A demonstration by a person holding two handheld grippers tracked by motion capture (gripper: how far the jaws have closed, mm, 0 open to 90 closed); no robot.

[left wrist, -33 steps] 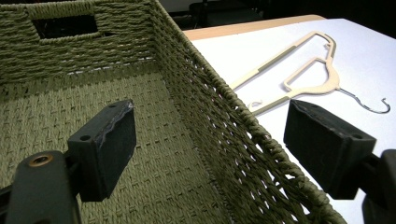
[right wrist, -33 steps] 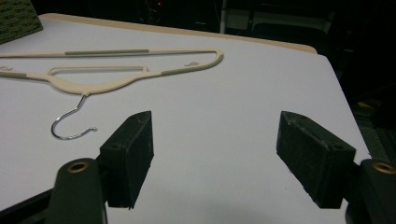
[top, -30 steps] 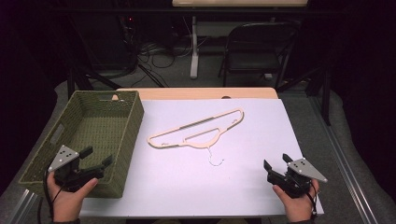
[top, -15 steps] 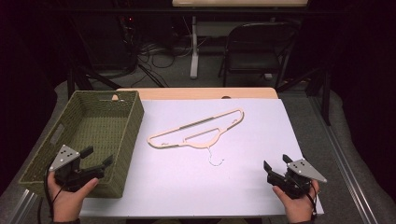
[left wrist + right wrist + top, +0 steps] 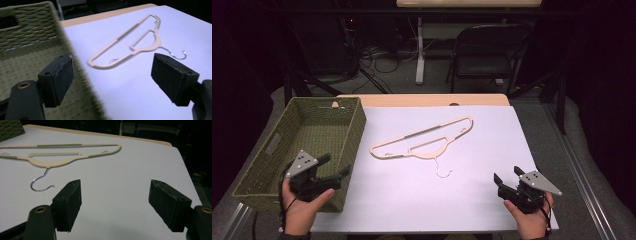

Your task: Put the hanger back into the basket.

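- High view: the cream clothes hanger [image 5: 424,141] lies flat on the tabletop [image 5: 472,200], just beside the woven basket [image 5: 272,150].
- Left gripper [image 5: 334,167] and right gripper [image 5: 507,181], jaws apart, empty.
- Risk: pinching the thin frame could skid it; the wire hook [image 5: 443,171] might snag the basket rim.
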